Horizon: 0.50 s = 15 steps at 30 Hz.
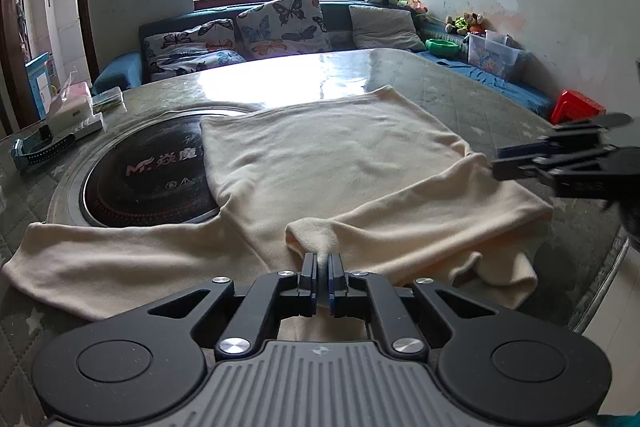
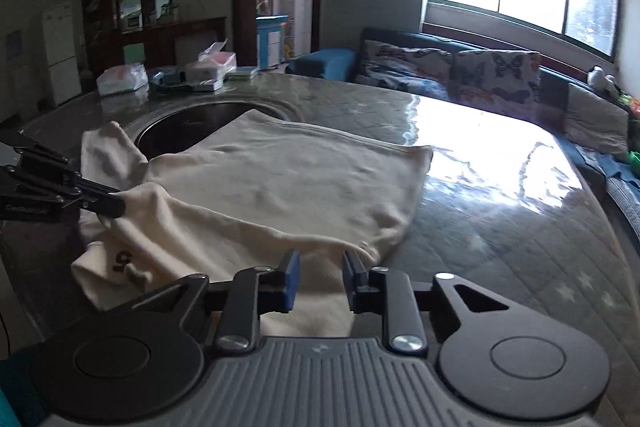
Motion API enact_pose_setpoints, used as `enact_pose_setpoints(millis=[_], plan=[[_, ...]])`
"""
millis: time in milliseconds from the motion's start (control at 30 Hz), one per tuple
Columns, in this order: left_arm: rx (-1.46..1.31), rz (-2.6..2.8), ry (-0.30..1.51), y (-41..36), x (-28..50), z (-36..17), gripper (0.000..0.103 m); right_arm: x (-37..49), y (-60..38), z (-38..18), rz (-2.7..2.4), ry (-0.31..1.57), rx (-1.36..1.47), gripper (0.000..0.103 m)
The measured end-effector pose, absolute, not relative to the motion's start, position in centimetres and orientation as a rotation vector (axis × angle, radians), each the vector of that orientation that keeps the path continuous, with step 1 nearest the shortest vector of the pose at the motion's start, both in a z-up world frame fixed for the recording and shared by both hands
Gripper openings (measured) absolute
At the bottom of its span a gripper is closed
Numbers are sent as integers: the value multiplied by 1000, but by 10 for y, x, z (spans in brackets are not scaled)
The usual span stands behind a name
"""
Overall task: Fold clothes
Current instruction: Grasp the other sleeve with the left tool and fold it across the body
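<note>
A cream long-sleeved garment (image 1: 320,155) lies spread on the round table, partly over a black inset hob (image 1: 148,175). One sleeve stretches to the left (image 1: 100,259). My left gripper (image 1: 322,259) is shut on a raised fold of the garment at its near edge. It also shows as a dark arm (image 2: 120,203) pinching cloth. My right gripper (image 2: 320,261) has cream cloth filling the narrow gap between its blue pads. From the left wrist, the right gripper (image 1: 496,163) sits at the garment's right edge, where the cloth tents up to its tips. A dark print (image 2: 120,259) shows on the near flap.
Boxes and packets (image 1: 72,107) stand at the table's far left edge (image 2: 208,71). A sofa with butterfly cushions (image 1: 280,23) runs behind the table. Storage boxes and toys (image 1: 492,51) line the right wall. A red stool (image 1: 576,107) stands beside the table.
</note>
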<state>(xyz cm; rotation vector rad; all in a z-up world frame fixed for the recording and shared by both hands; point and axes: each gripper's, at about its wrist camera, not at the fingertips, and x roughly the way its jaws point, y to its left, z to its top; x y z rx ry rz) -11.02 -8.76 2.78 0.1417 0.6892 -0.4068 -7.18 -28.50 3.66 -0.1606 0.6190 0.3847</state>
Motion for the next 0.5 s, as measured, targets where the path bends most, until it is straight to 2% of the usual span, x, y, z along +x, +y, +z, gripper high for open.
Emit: enact_pose_setpoints(millis=[167, 500], plan=[[144, -391, 703, -81, -111, 23, 7, -47, -281, 16, 350, 675, -156, 13], [127, -435, 646, -91, -101, 37, 7, -49, -278, 21, 334, 658, -159, 15]])
